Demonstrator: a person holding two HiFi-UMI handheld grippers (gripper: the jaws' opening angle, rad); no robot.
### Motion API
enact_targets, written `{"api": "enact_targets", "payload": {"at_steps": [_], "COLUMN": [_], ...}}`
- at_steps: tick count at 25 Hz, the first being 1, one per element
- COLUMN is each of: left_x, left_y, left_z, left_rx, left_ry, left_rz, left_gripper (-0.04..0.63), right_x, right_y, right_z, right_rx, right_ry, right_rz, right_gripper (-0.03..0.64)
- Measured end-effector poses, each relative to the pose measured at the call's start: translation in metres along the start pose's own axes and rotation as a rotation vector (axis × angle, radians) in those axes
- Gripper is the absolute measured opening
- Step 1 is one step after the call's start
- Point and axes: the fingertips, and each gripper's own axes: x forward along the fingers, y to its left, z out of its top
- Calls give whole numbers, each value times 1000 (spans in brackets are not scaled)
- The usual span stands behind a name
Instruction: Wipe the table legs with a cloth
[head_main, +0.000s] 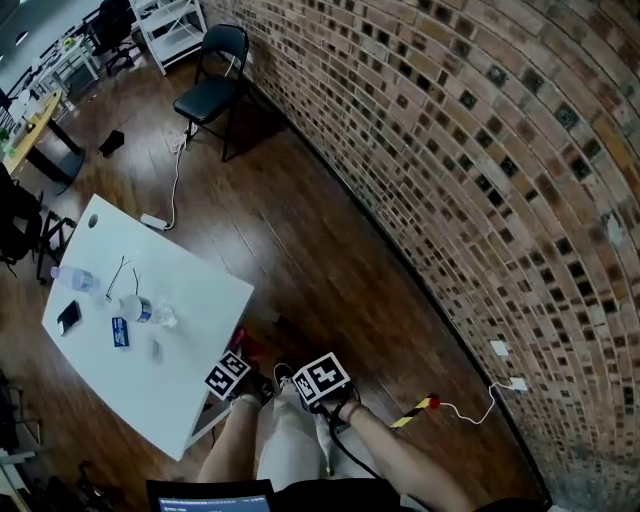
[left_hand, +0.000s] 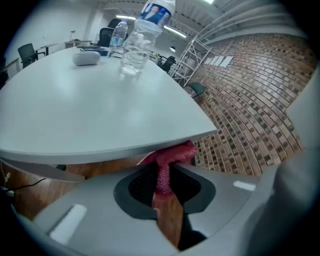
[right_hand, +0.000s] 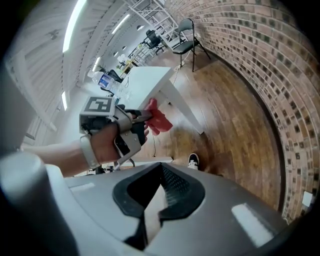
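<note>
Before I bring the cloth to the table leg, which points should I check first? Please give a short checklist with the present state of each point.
1. Red cloth gripped by the left gripper: ok, the jaws are shut on it.
2. Cloth reaches past the jaws: ok, a bunch shows in front of them.
3. Cloth on a table leg: not ok, it sits just under the edge of the tabletop at the corner.
4. Right gripper free: ok, its jaws are together with nothing between them.
5. Water bottle safe from a bump: cannot tell; it stands upright, back from the edge.
</note>
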Motion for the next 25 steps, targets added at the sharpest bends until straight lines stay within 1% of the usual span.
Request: {"api": "enact_targets", "payload": {"at_steps": [4,6,8,12,14,17,20,23,24,25], "left_x": [22,33,43,62,72,85,97,116,121,123], "left_y": [-45,-60,-68,-72,-73,-73,-66,-65,-64,-57], "left_z": [8,7,8,17,16,14,12,4,0,-4], "left_rx": [40,68,59,-10,-13,3,28,123,127,105], "left_ry": [18,39,49,36,42,55,51,24,20,15], "left_rz": [-63,-78,-79,-83,-91,-98,-82,-56,-40,-17], "left_gripper": [66,66,66,66,66,66,66,66,66,66], "right_x": [-7,-11,-14,-13,-9,-1,10,26,33,41], "right_y": [-17,-26,-31,-40,-42,-47,-57,-81,-90,-97], "right_z": [21,29,40,67,79,94,99,104,104,101], "right_rx": [30,59,86,110,112,101,98,108,115,123], "right_ry": [-29,-41,-49,-71,-88,-105,-101,-93,-85,-72], "right_rz": [-10,-19,-19,-25,-31,-42,-29,-2,8,20], "right_gripper": [-6,-6,-6,-6,-6,-6,-6,-6,-6,-6]}}
